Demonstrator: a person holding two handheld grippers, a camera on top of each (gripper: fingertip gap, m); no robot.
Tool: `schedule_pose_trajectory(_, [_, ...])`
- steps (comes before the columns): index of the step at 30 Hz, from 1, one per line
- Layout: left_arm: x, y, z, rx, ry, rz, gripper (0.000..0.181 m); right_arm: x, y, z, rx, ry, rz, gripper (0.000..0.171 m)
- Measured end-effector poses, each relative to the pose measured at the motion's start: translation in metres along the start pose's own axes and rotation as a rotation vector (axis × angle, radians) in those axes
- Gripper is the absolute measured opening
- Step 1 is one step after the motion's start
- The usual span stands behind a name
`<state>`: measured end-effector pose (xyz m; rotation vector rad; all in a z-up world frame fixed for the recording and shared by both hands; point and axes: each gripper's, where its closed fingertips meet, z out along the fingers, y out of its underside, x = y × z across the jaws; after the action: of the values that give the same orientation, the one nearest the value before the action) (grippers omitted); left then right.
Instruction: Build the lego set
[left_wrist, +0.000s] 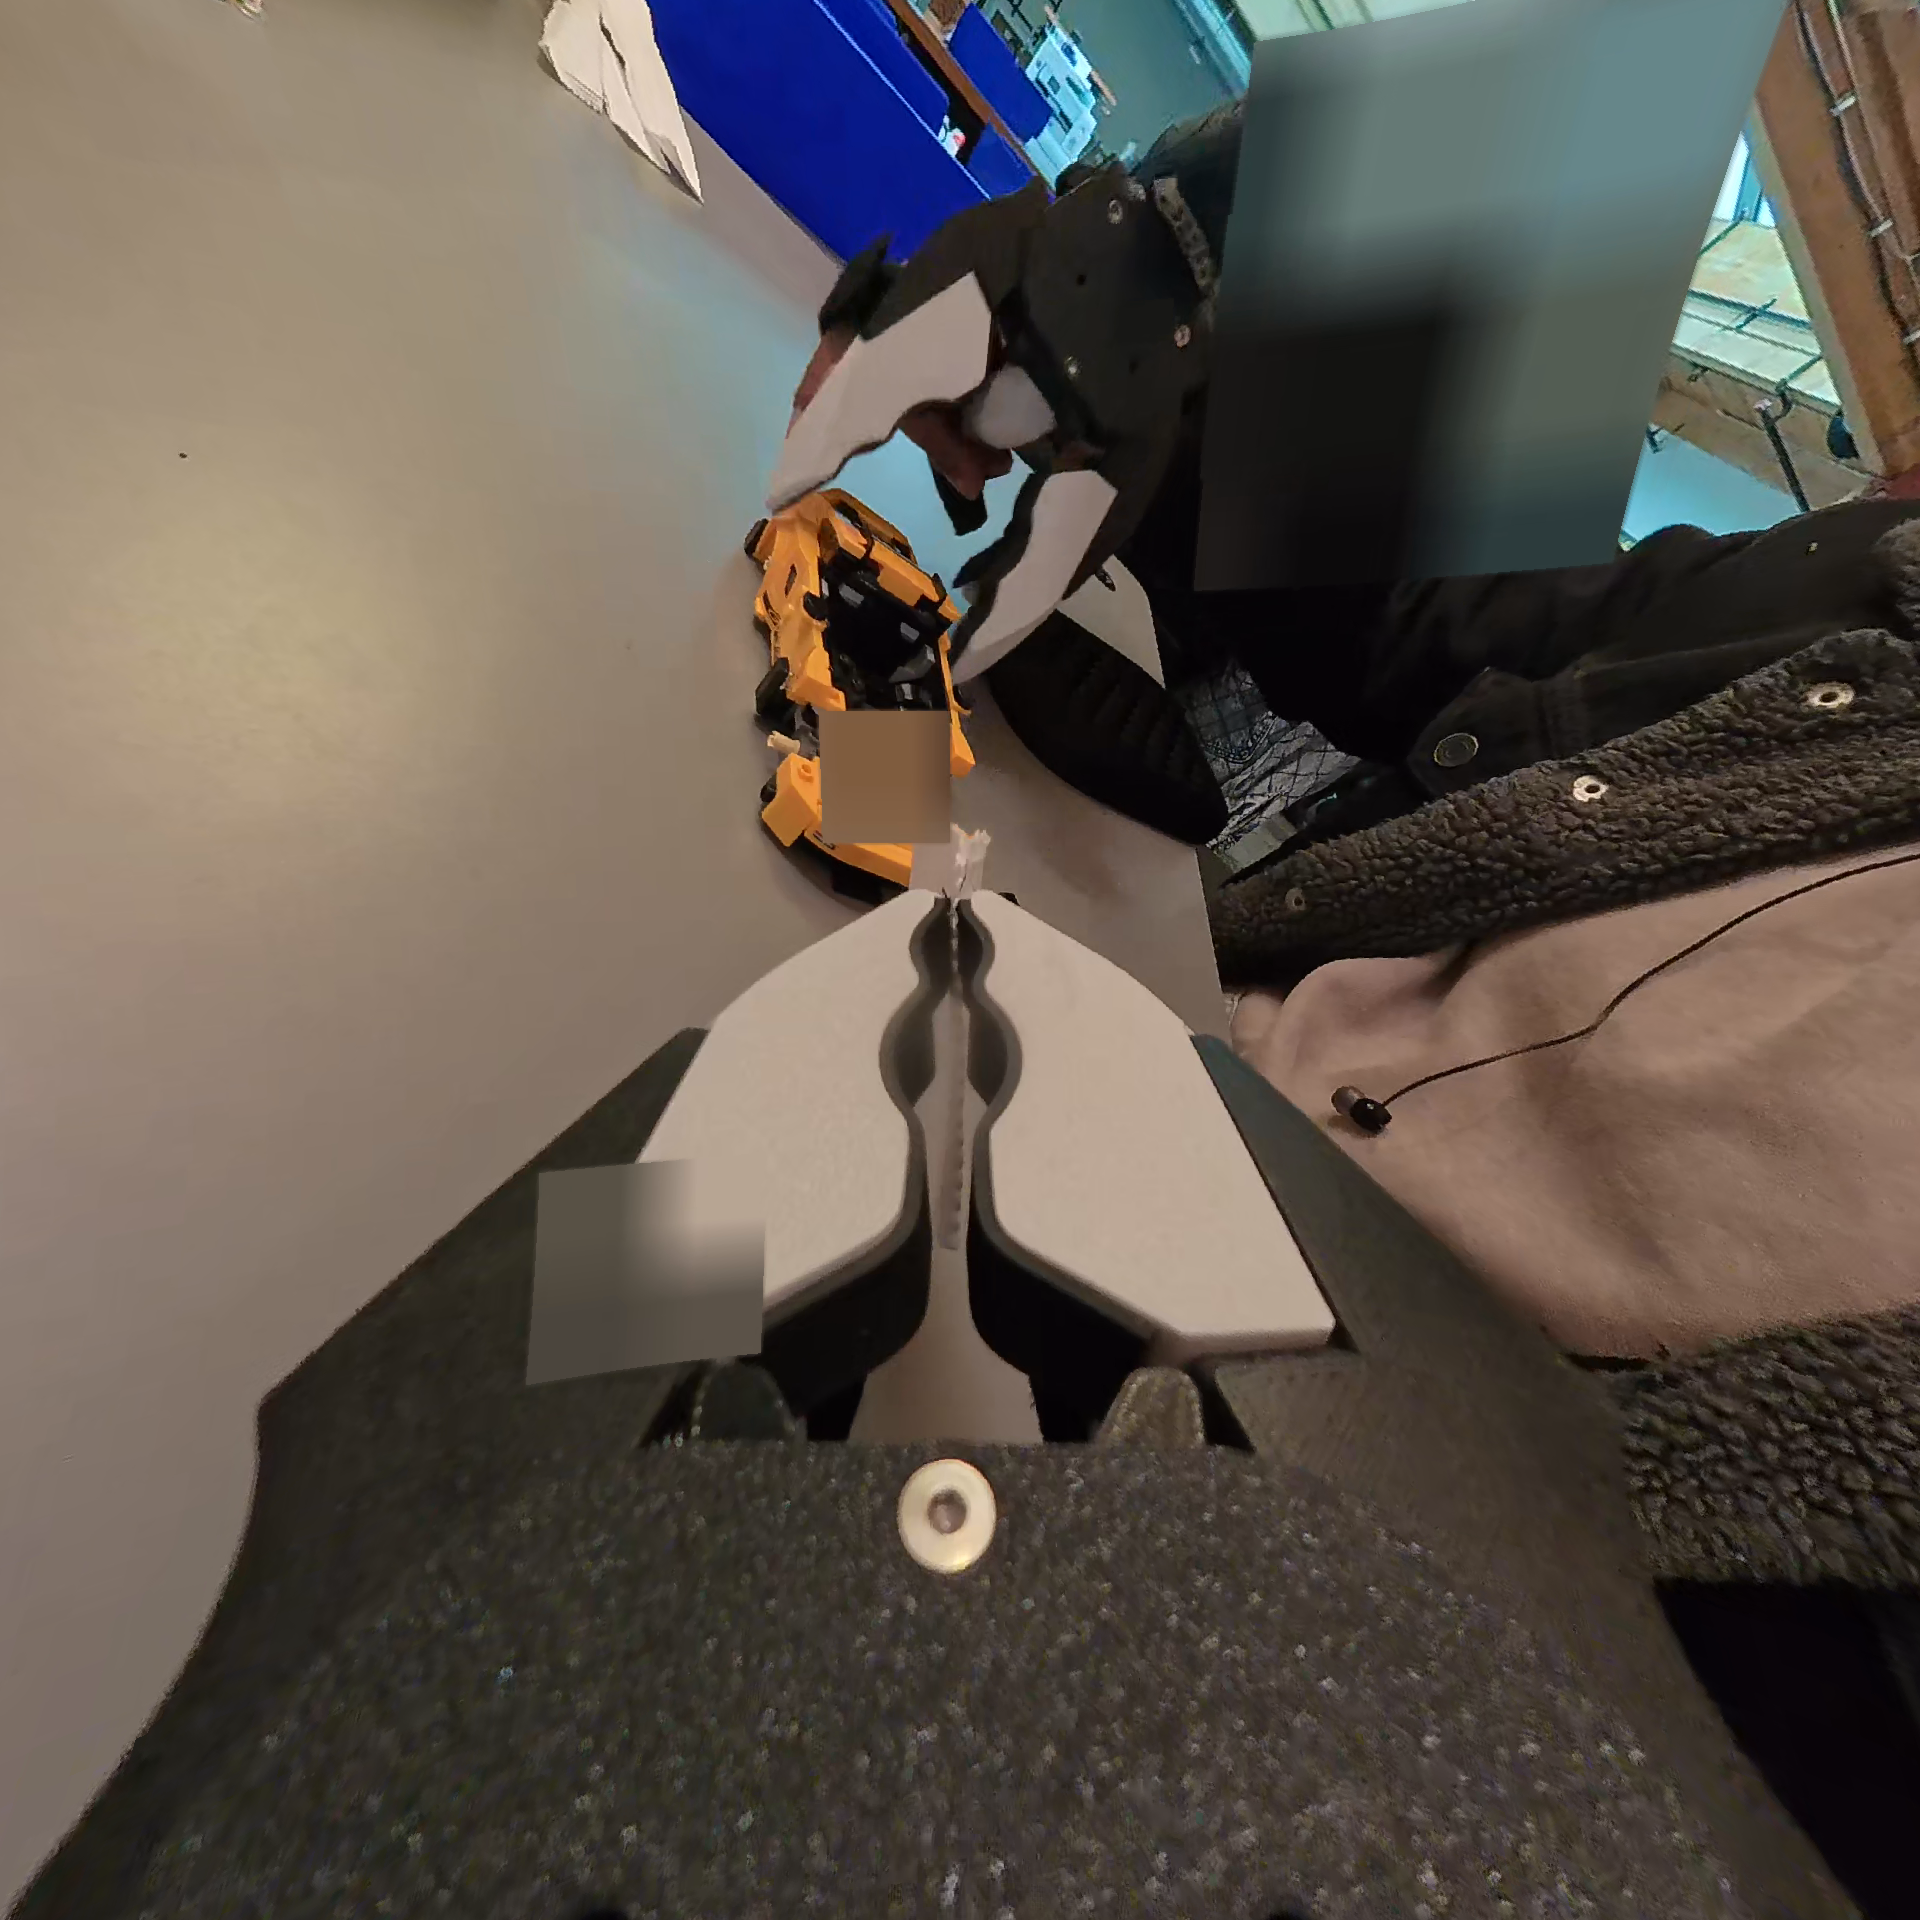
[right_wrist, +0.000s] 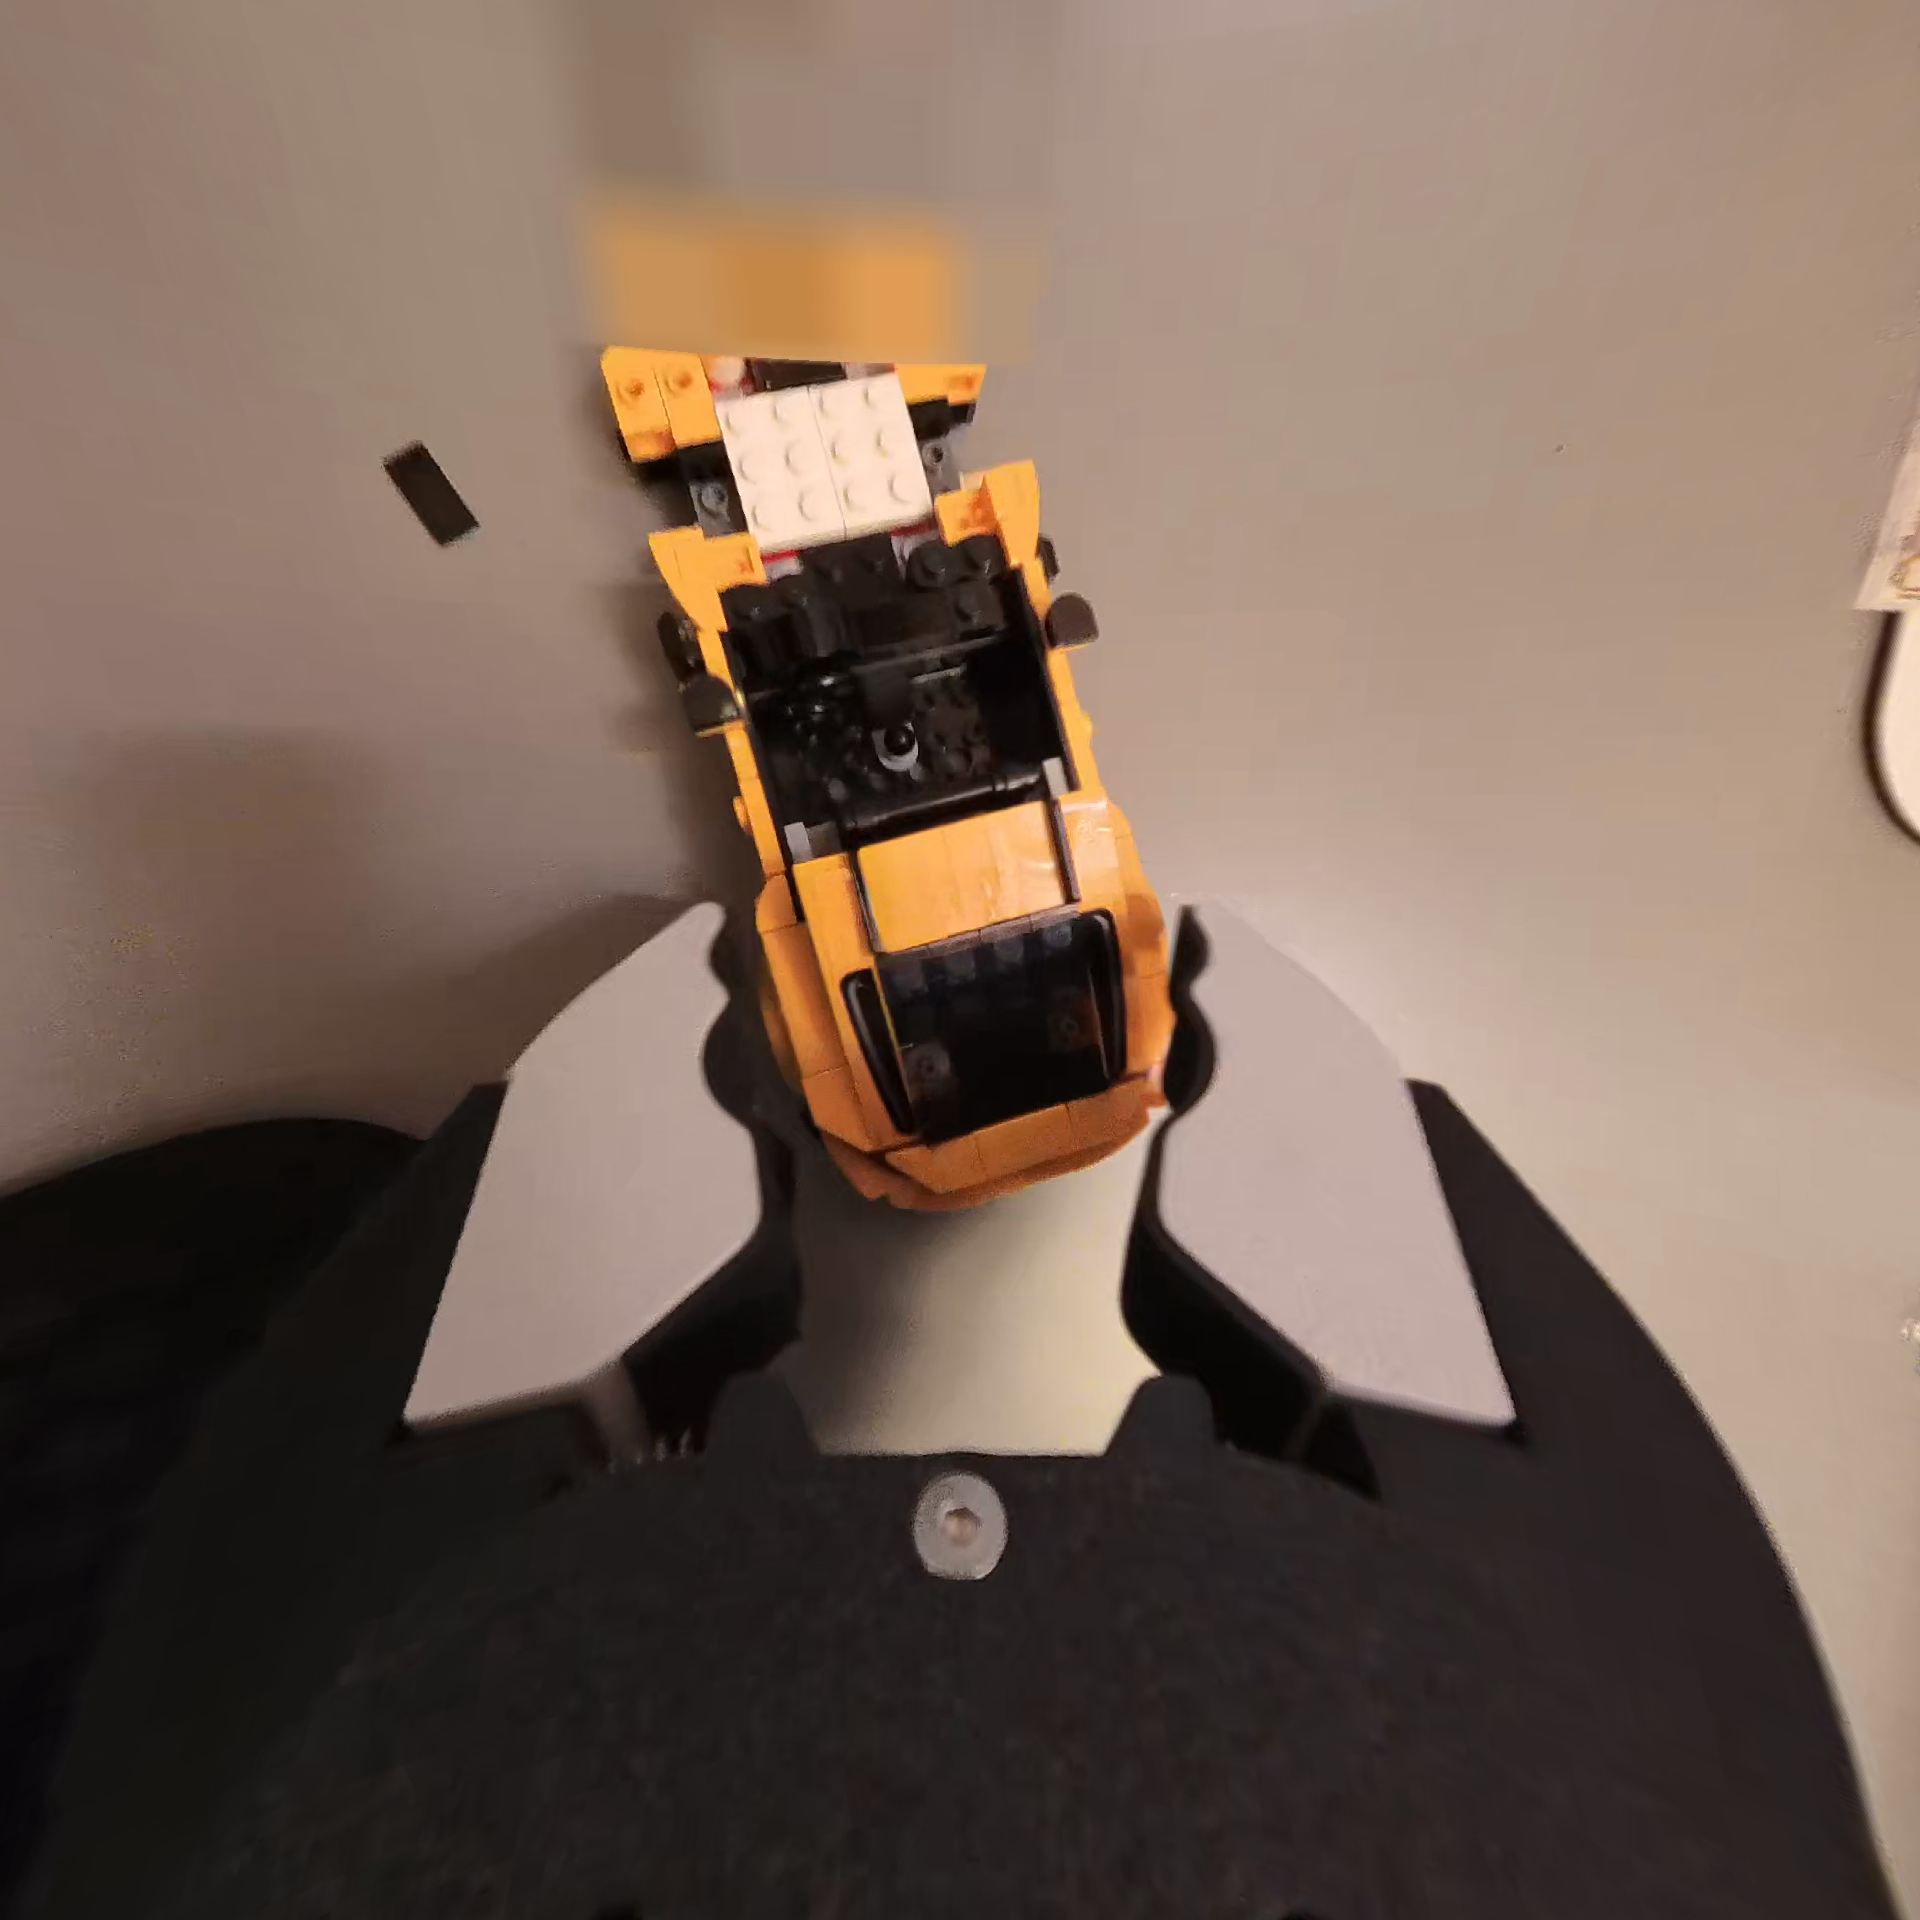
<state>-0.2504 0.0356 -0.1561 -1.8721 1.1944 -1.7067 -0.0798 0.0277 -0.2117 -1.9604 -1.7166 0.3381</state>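
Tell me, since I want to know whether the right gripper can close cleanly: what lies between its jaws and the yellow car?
Nothing. In the right wrist view the right gripper has open jaws flanking the yellow car's nose, with only narrow gaps either side.

The left wrist view looks low along the table (left_wrist: 312, 727); the right looks steeply down, close. Both share the yellow lego car (left_wrist: 831, 644) (right_wrist: 914, 831).

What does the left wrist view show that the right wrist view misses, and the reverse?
Only the left wrist view shows the left gripper shut on a small white piece, the blue bins and the person's jacket. Only the right wrist view shows the loose black tile and the car's white plate. Both show the yellow car, the grey table and the open right gripper.
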Motion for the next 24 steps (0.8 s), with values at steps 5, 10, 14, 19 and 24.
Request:
schedule_pose_trajectory(5, [0.002,0.000,0.000,0.001,0.009,0.003,0.000,0.009,0.010,-0.003,-0.039,0.013,-0.039,0.073])
schedule_pose_trajectory(10, [0.003,0.000,-0.001,0.002,0.014,0.008,0.000,0.021,0.027,-0.012,-0.081,0.031,0.011,0.074])
schedule_pose_trajectory(14, [0.002,-0.001,-0.001,0.007,0.009,0.009,0.000,0.013,-0.004,-0.037,0.004,0.090,-0.014,0.076])
schedule_pose_trajectory(19, [0.004,-0.001,-0.001,0.002,0.012,0.016,0.000,-0.061,-0.056,-0.021,0.051,-0.054,-0.181,0.049])
schedule_pose_trajectory(24, [0.013,0.001,0.000,-0.011,0.018,0.065,0.000,-0.092,-0.062,0.027,-0.062,-0.184,-0.259,0.033])
